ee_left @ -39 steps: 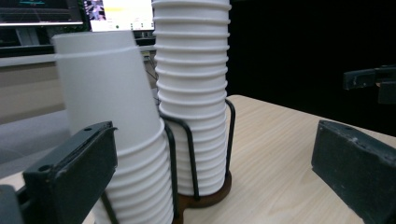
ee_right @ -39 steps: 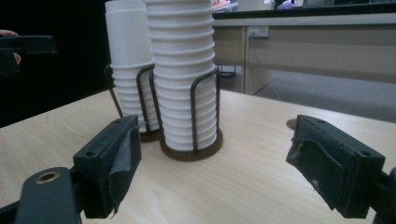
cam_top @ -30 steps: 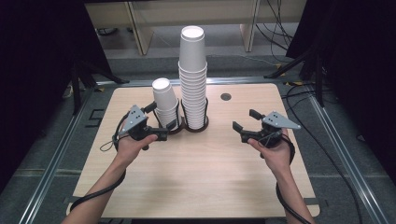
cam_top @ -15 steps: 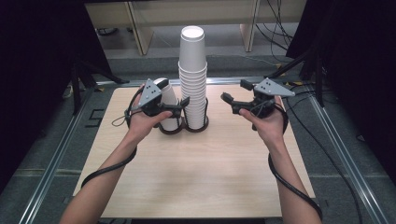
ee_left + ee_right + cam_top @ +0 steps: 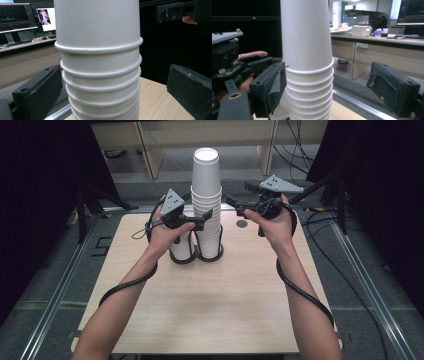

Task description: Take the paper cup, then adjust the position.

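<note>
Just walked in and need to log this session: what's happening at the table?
A person holds a gripper in each hand at a tall stack of white paper cups on the wooden table. The left gripper has its jaws open on either side of the stack, not clamped. The right gripper approaches from the other side, also open. A shorter stack stands beside it.

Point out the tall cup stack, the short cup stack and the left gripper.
tall cup stack (image 5: 206, 180): high view, upper side wall.
short cup stack (image 5: 181, 249): high view, lower side wall.
left gripper (image 5: 204, 219): high view, between its fingertips.
</note>
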Tool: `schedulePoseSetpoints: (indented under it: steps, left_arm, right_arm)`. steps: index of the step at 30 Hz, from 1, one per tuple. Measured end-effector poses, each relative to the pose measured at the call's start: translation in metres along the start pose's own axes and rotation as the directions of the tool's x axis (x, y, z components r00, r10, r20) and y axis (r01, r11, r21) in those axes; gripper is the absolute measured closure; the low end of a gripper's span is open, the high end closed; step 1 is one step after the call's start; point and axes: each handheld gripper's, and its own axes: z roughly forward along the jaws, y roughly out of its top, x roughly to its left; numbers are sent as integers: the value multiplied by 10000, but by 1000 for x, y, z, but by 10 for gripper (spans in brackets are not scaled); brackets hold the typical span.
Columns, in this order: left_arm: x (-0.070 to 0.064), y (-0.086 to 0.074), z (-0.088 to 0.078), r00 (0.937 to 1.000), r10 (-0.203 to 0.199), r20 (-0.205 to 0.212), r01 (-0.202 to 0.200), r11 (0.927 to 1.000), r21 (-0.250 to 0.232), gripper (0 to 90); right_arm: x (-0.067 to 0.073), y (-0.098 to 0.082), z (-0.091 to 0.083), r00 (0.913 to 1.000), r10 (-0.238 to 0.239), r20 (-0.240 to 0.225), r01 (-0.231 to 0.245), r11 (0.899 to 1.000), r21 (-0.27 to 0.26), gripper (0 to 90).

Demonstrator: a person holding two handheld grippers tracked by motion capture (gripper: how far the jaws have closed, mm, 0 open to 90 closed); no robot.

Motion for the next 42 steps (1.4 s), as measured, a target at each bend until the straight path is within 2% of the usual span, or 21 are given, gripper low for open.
schedulePoseSetpoints:
  steps: [6,8,9,10,16,19,20,21,23,29,30,33,34,35,42]
  left_arm:
    - [6,-1,6,10000,-37,-50,37,9999,101,0]
    - [9,-1,7,9998,-176,-38,177,9998,131,0]
    - [10,-1,8,9997,-232,19,232,9997,113,0]
    - [11,0,8,9999,-118,-34,119,9998,153,0]
    - [13,6,11,9998,-133,112,131,9998,173,0]
    - [13,6,16,9997,-171,186,165,9993,321,0]
    - [14,6,16,9996,-201,173,195,9993,328,0]
    - [14,5,17,9996,-209,166,204,9993,315,0]
    - [15,5,18,9995,-246,205,240,9993,277,0]
    - [15,6,18,9991,-353,233,351,9993,118,24]
    - [17,7,18,9981,-560,246,558,9984,64,39]
    - [19,8,18,9981,-513,327,512,9987,65,55]
    - [20,9,20,9975,-576,400,572,9983,116,51]
    - [20,10,21,9974,-589,422,585,9982,123,49]
    - [22,10,22,9972,-554,499,547,9984,152,46]
  right_arm:
    - [-3,7,6,9999,145,-71,-146,9999,-82,154]
    - [-4,9,10,9999,43,-101,-44,10000,-63,155]
    - [-4,10,11,9997,160,-188,-162,9998,-94,154]
    - [-4,10,12,9998,138,-170,-140,9999,-68,154]
    - [-6,11,18,9989,307,-344,-313,9993,-181,154]
    - [-6,13,23,9987,221,-460,-226,9997,-93,154]
    - [-4,14,25,9978,400,-526,-398,9992,40,155]
    - [-4,16,28,9988,116,-486,-116,9999,-7,155]
    - [-2,19,34,9984,-46,-569,53,9999,115,155]
    - [8,32,50,9957,-277,-882,291,9995,157,154]
    - [9,34,53,9958,-333,-855,353,9992,212,155]
    - [9,39,60,9951,-317,-932,342,9991,261,155]
    - [11,43,64,9950,-222,-971,265,9987,438,154]
    - [11,45,67,9945,-343,-989,380,9987,351,155]
    - [12,49,74,9946,-305,-993,346,9986,400,153]
